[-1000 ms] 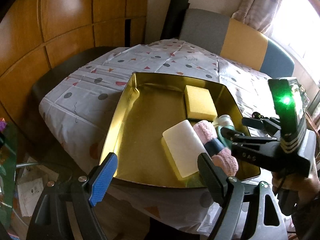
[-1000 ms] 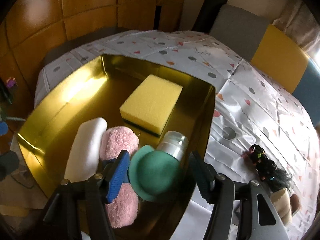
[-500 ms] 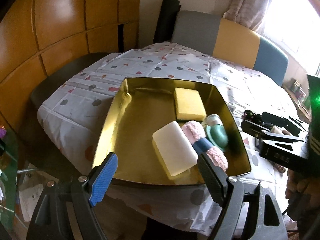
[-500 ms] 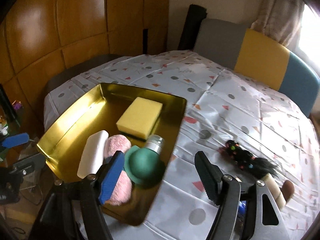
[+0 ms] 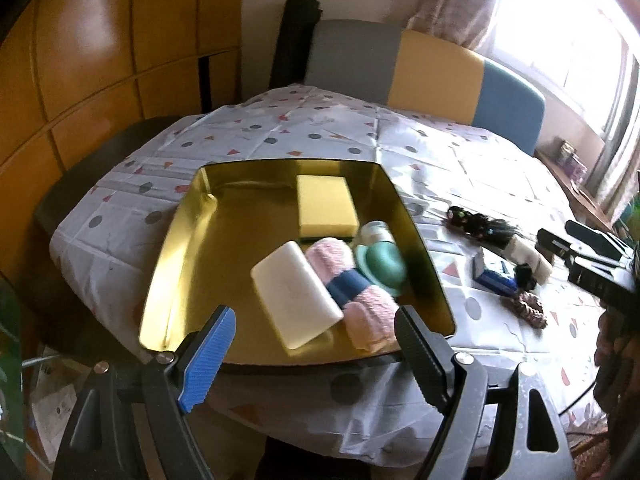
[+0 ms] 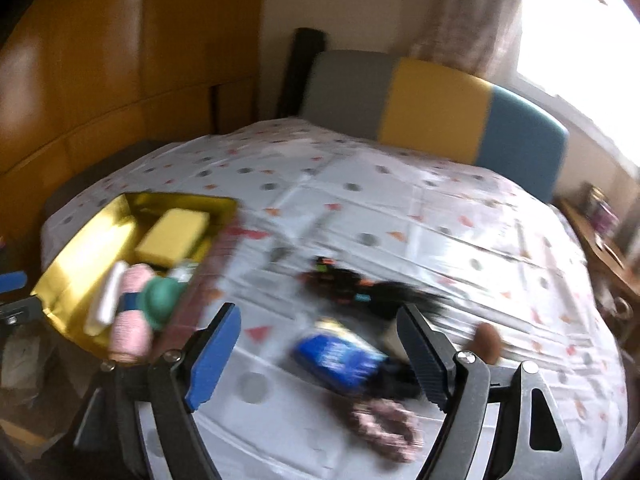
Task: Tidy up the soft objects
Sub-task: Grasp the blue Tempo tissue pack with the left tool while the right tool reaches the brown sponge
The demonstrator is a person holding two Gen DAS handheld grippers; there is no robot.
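A gold tray [image 5: 172, 272] on the table holds a yellow sponge [image 5: 326, 205], a white sponge [image 5: 296, 294], a rolled pink towel [image 5: 352, 284] with a blue band, and a green round object [image 5: 382, 264]. My left gripper [image 5: 312, 360] is open and empty, just in front of the tray's near edge. My right gripper [image 6: 320, 354] is open and empty above the cloth, right of the tray [image 6: 80, 248]. Below it lie a blue packet [image 6: 340, 358], a pink scrunchie [image 6: 386, 426] and a black hairpiece [image 6: 352, 284]. The right wrist view is blurred.
The table has a white cloth [image 5: 320, 132] with dots and triangles. A grey, yellow and blue bench back [image 5: 436, 68] stands behind it. Wooden panels [image 5: 100, 60] are on the left. A brown object [image 6: 488, 338] lies at the right of the cloth.
My right gripper has drawn back out of the tray and swung right over the loose items on the cloth. The green object stays in the tray. My left gripper has pulled back a little.
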